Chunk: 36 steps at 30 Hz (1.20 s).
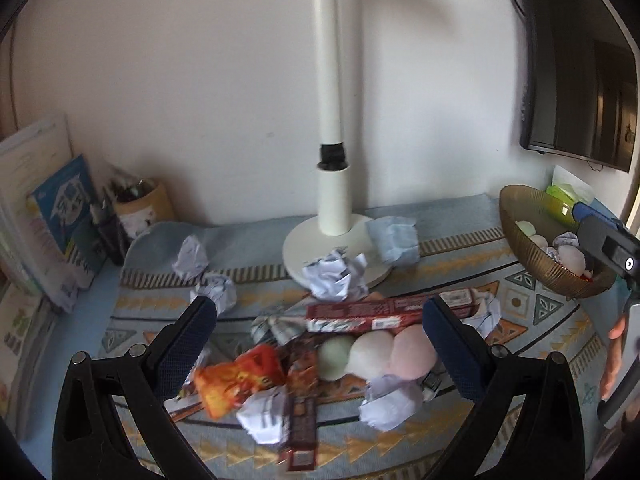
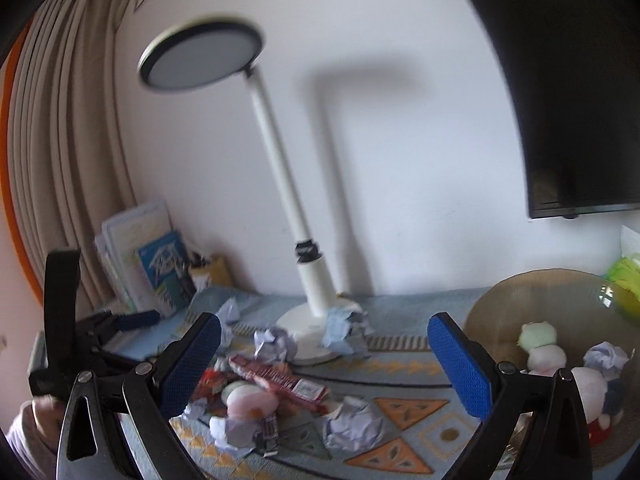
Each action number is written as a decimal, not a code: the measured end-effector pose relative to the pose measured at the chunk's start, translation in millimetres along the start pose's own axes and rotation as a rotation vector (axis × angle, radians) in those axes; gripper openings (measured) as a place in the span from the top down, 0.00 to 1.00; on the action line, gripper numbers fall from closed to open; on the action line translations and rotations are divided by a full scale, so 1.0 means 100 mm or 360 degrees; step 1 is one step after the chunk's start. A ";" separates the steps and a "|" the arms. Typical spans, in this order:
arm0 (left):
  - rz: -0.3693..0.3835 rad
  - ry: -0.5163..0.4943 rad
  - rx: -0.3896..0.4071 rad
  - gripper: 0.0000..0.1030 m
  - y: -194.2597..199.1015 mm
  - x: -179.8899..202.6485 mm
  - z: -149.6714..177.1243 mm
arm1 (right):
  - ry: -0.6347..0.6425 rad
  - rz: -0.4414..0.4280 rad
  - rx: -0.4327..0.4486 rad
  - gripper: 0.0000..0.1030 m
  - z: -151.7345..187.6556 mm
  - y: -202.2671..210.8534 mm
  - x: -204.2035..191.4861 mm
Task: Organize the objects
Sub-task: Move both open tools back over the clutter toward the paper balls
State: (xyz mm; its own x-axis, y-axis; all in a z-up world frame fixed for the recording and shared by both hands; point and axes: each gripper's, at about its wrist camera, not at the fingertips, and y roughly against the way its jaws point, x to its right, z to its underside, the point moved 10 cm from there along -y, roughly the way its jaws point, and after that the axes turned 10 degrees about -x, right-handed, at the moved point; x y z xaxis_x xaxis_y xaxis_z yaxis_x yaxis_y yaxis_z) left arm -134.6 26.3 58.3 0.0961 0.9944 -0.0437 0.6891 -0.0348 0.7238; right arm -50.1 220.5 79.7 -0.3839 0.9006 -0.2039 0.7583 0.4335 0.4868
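A heap lies on the patterned cloth (image 1: 520,300): a plush row of green, white and pink balls (image 1: 372,352), a long red box (image 1: 384,312), an orange snack packet (image 1: 240,380), a dark red box (image 1: 302,408) and several crumpled paper balls (image 1: 334,276). My left gripper (image 1: 320,312) hangs open just above the heap, fingers either side of it. The right gripper (image 2: 324,332) is open and empty, to the right of the heap (image 2: 256,396), beside the gold bowl (image 2: 496,312). That bowl holds plush toys (image 2: 544,356) and a paper ball (image 2: 606,356).
A white desk lamp (image 1: 332,208) stands at the back centre with a blue tissue wad (image 1: 394,238) by its base. Books (image 1: 60,208) and a pen cup (image 1: 140,204) line the left wall. A dark screen (image 1: 580,80) hangs at right. A green packet (image 2: 624,280) sits behind the bowl.
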 end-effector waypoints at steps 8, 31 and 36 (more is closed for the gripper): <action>0.0080 0.0211 -0.0135 0.00 -0.10 -0.67 0.66 | 0.0149 -0.0036 -0.0300 0.00 0.60 -0.35 -0.53; 0.0023 0.0091 -0.0488 0.00 -0.90 -0.36 1.14 | -0.0039 0.0517 -0.0908 0.00 1.51 -1.02 0.39; 0.0004 0.0112 -0.0490 0.00 -1.00 -0.37 1.04 | -0.0057 0.0546 -0.0898 0.00 1.31 -1.31 0.51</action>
State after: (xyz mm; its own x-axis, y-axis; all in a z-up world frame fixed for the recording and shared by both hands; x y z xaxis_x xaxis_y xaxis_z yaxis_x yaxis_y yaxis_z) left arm -132.0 -17.2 -84.0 0.0401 0.9992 -0.0017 0.4381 -0.0161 0.8988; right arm -99.9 213.5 -106.2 -0.1446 0.9893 0.0188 0.4383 0.0470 0.8976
